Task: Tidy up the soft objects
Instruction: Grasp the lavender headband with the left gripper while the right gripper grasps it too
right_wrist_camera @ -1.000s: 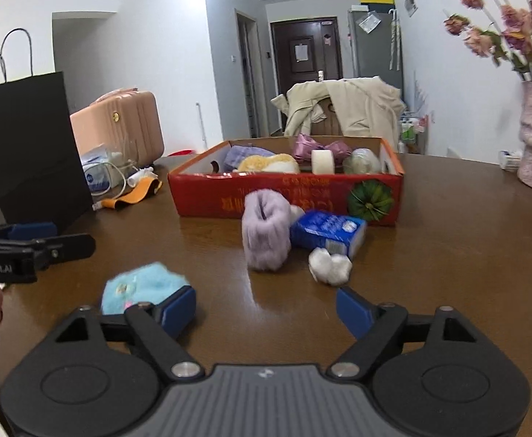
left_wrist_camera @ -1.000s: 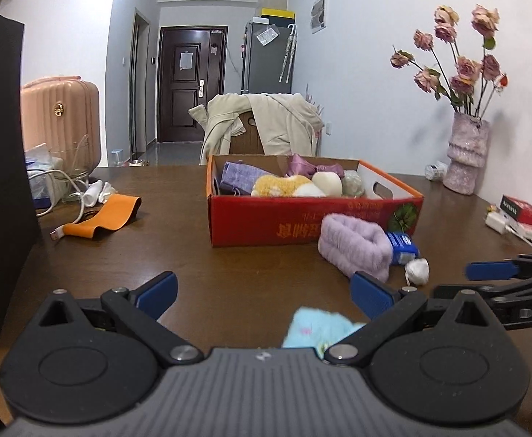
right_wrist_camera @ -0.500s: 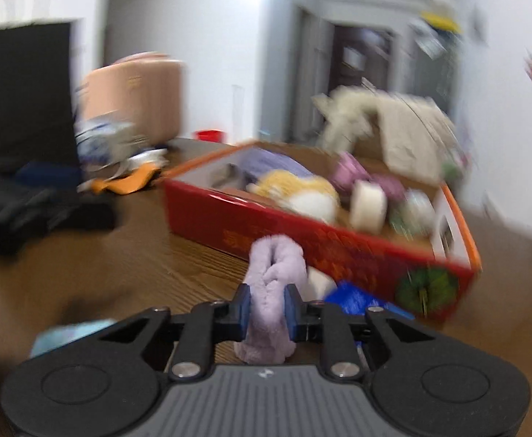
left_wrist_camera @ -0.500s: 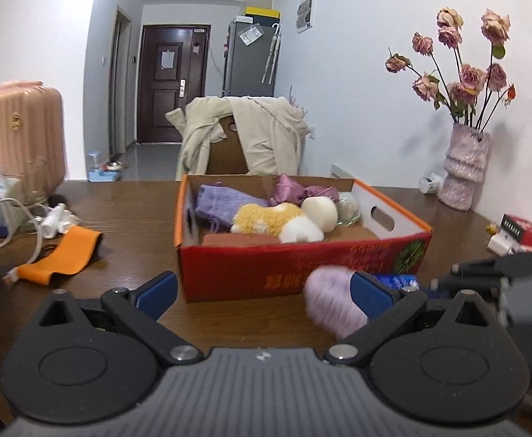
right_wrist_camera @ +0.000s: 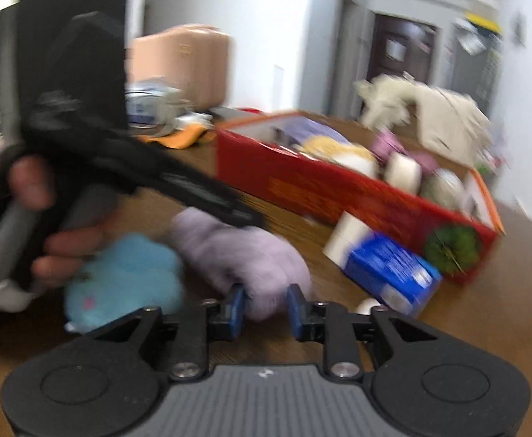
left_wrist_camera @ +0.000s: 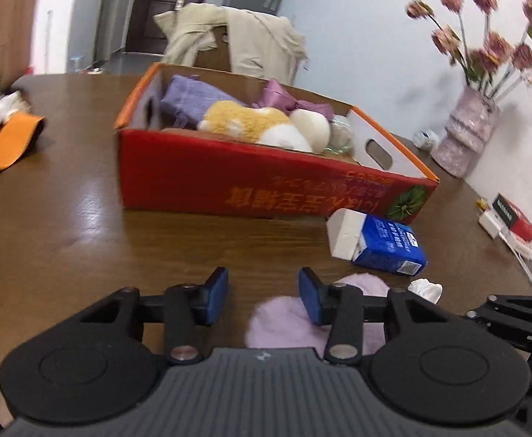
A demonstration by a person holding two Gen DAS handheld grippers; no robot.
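Note:
My right gripper [right_wrist_camera: 264,304] is shut on a fluffy lilac headband [right_wrist_camera: 251,255], held low over the brown table [left_wrist_camera: 65,225]. In the left wrist view the headband [left_wrist_camera: 284,324] lies just under and right of my left gripper [left_wrist_camera: 263,291], whose jaws are partly open with nothing between them. The left gripper [right_wrist_camera: 251,218] reaches over the headband in the right wrist view. A light blue plush [right_wrist_camera: 127,280] lies left of the headband. The red cardboard box [left_wrist_camera: 258,182] holds several soft toys and cloths.
A blue carton [left_wrist_camera: 386,244] and a white crumpled wad [left_wrist_camera: 426,287] lie in front of the box. A vase of pink flowers [left_wrist_camera: 462,142] stands far right. An orange strap [left_wrist_camera: 3,142], a black paper bag [right_wrist_camera: 69,54] and a pink suitcase [right_wrist_camera: 182,58] are on the left.
My right gripper has pulled the lilac headband back from the box toward the blue plush. My left gripper has narrowed its jaws and moved over the headband.

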